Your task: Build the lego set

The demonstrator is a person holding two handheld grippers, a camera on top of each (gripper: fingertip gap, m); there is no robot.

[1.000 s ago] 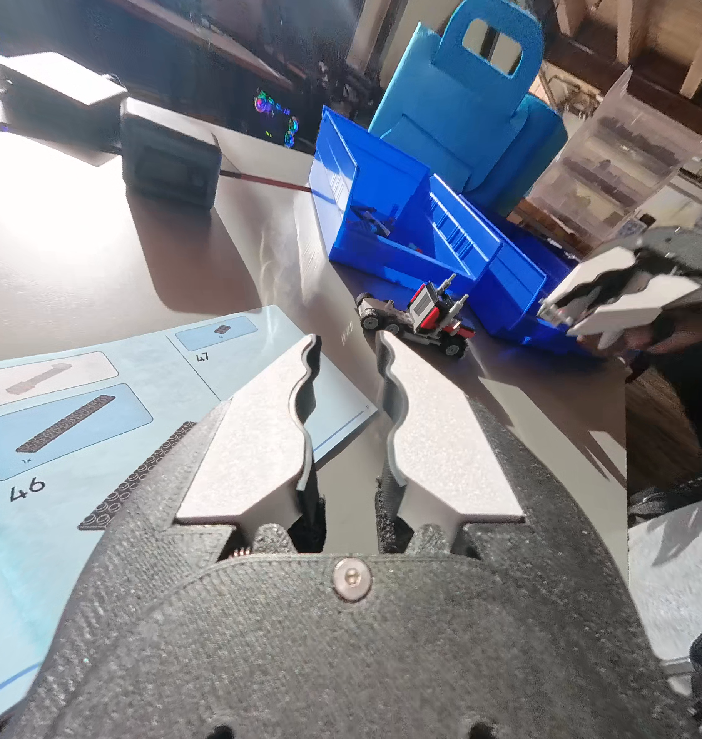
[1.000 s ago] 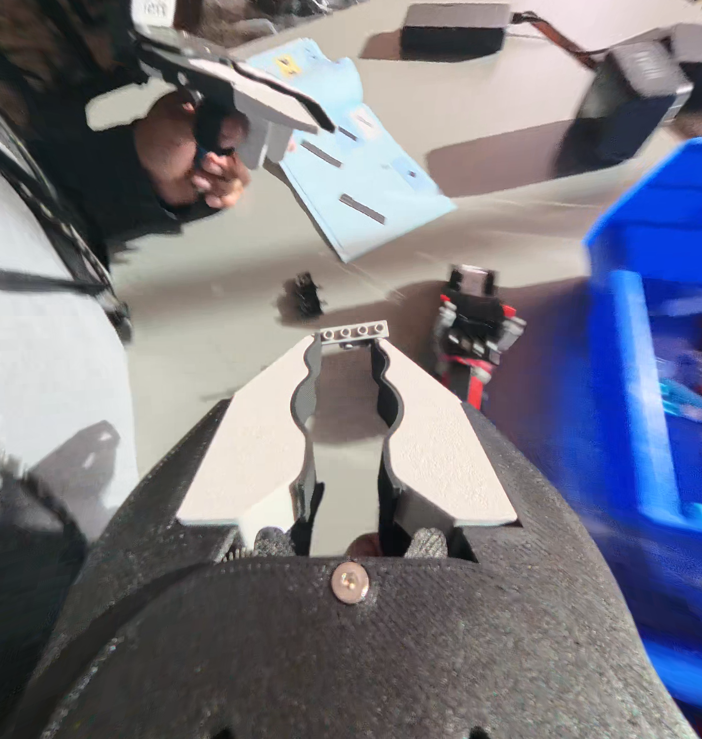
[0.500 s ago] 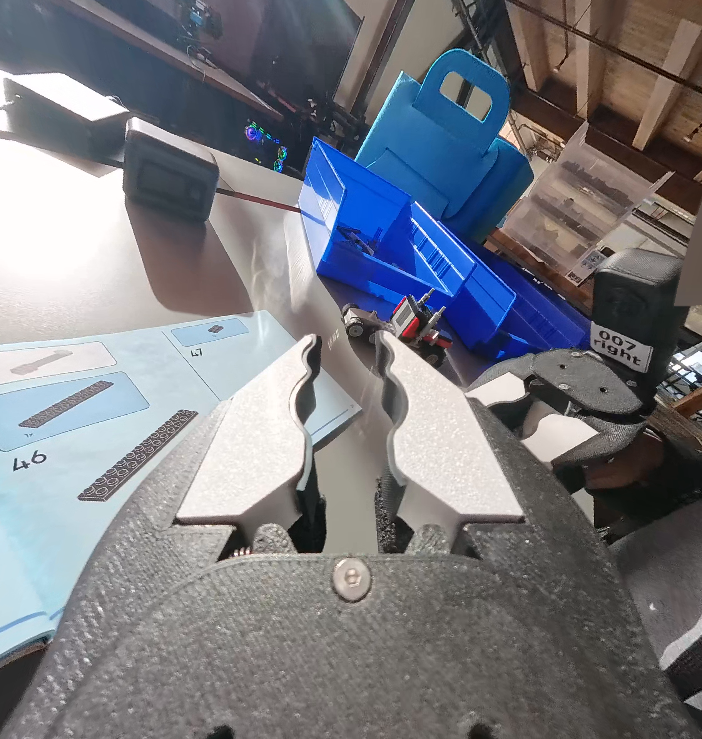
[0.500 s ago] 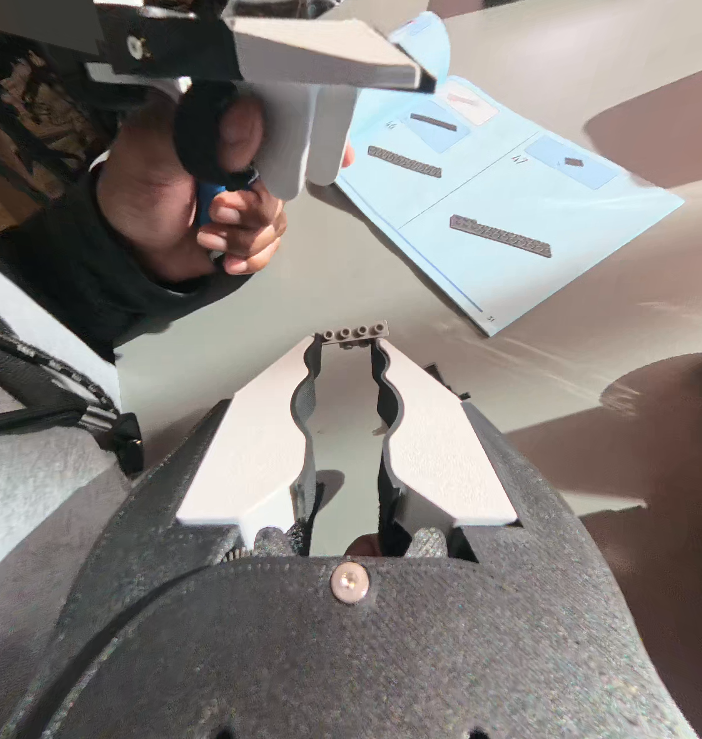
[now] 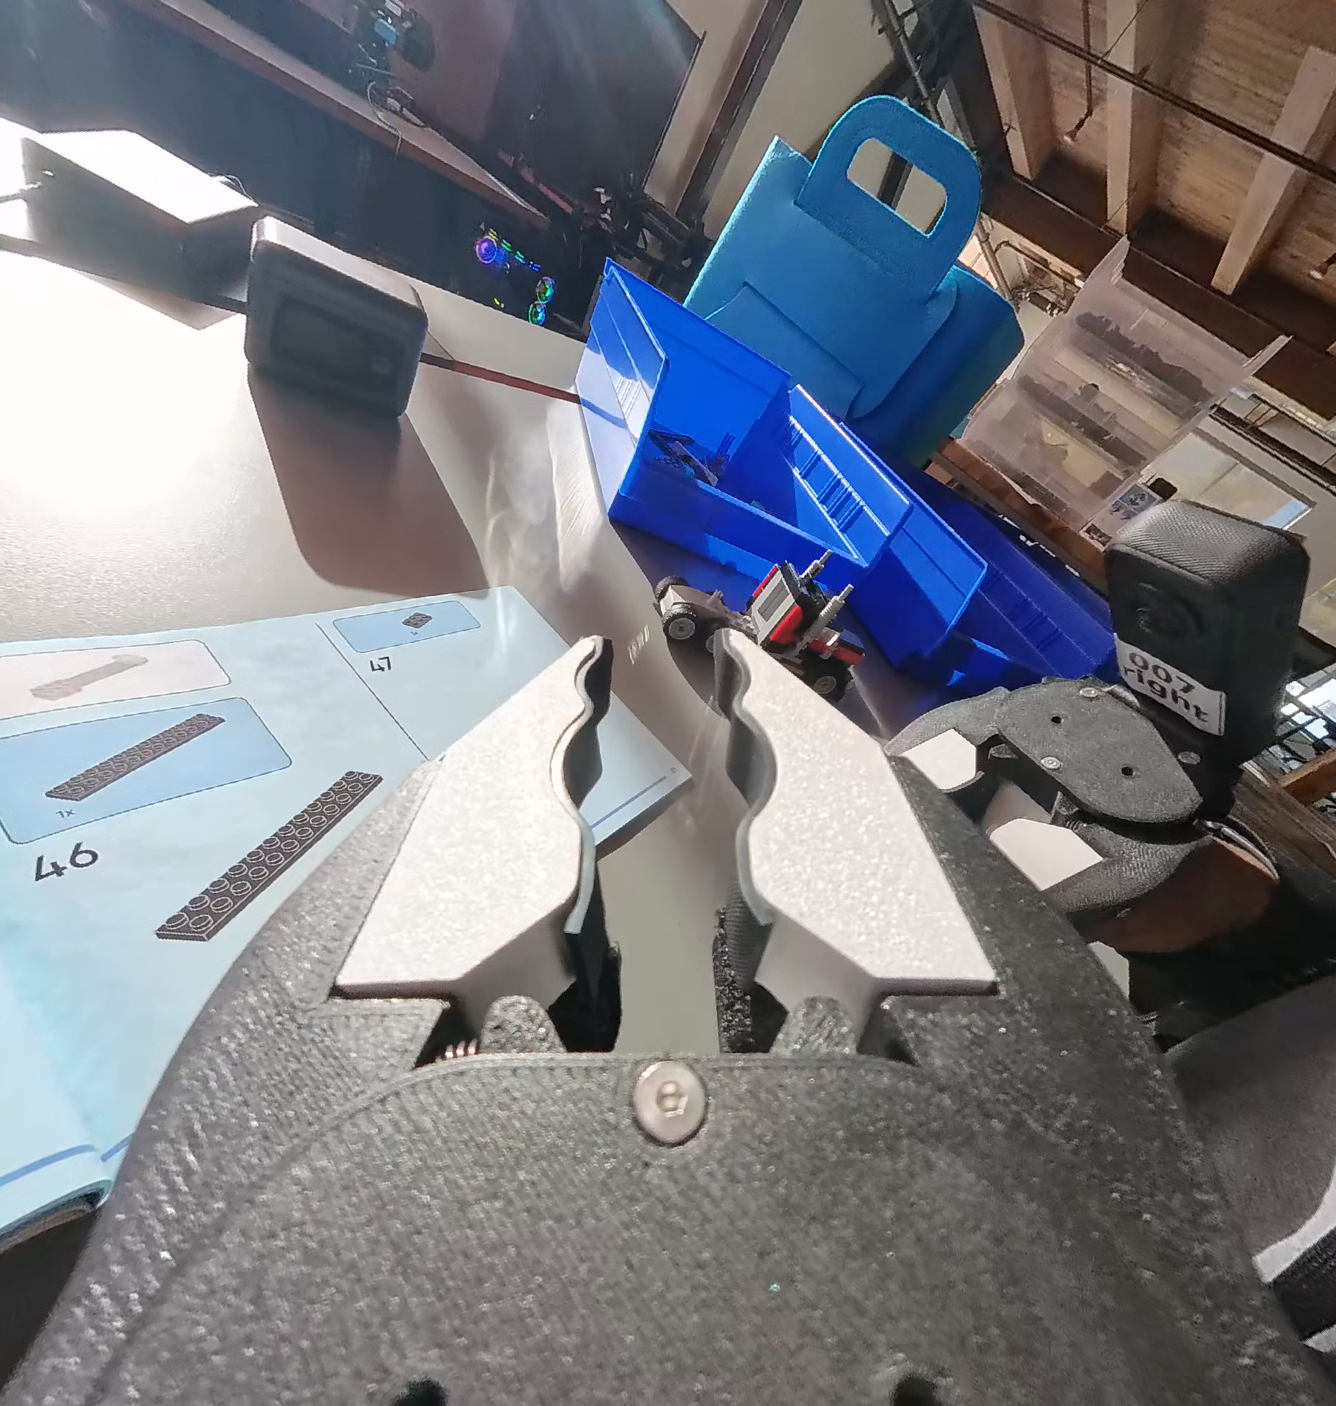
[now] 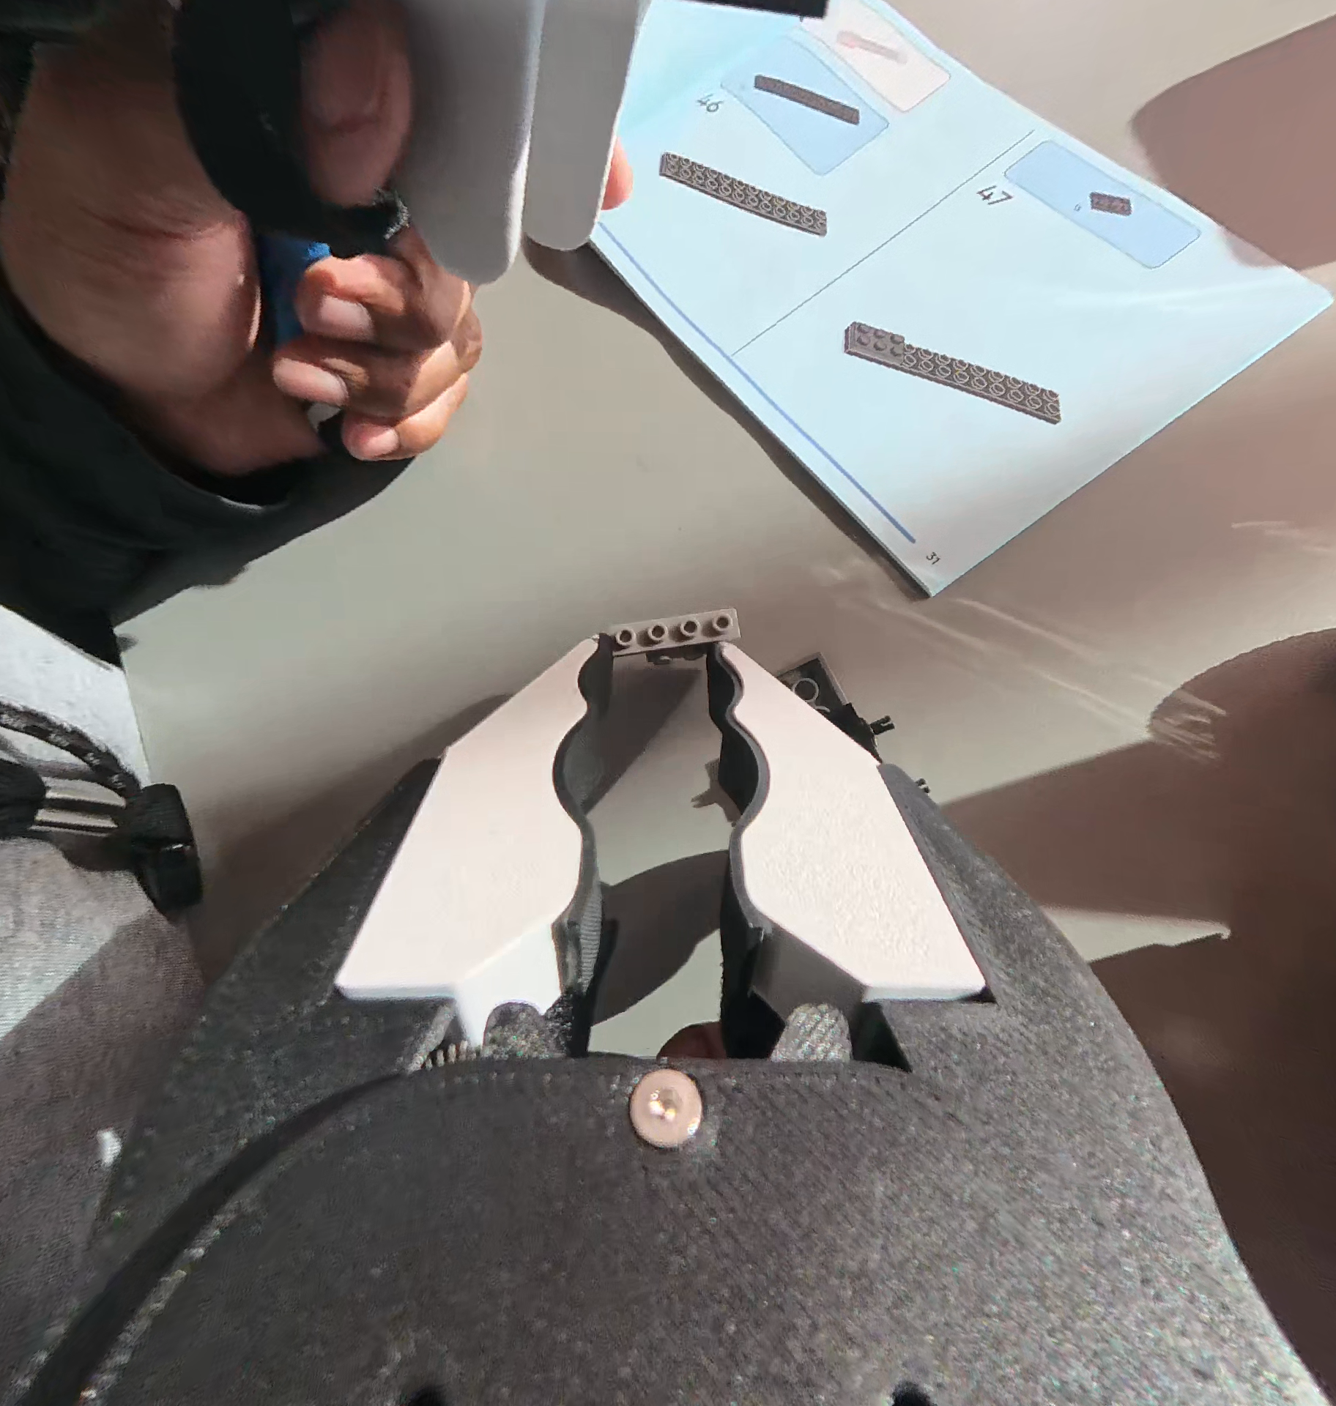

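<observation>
My right gripper (image 6: 661, 656) is shut on a small grey four-stud plate (image 6: 674, 631), held crosswise at its fingertips above the table. A dark Lego piece (image 6: 819, 685) lies on the table just behind its right finger, partly hidden. My left gripper (image 5: 662, 647) is open and empty, pointing towards the red, black and grey Lego truck (image 5: 764, 643) in front of the blue bin (image 5: 733, 426). The right gripper also shows in the left wrist view (image 5: 954, 768), close on the right. The left gripper also shows in the right wrist view (image 6: 513, 129), top left, held by a hand.
An open light-blue instruction booklet (image 5: 193, 761) lies left of my left gripper; it also shows in the right wrist view (image 6: 954, 266). Two black boxes (image 5: 330, 335) stand at the back left. A blue felt bag (image 5: 863, 251) and a clear container (image 5: 1106, 396) are behind the bin.
My right gripper has swung with the grey plate away from the bin and truck, to the near table edge beside the left gripper. The left gripper has stayed open and tilted up slightly.
</observation>
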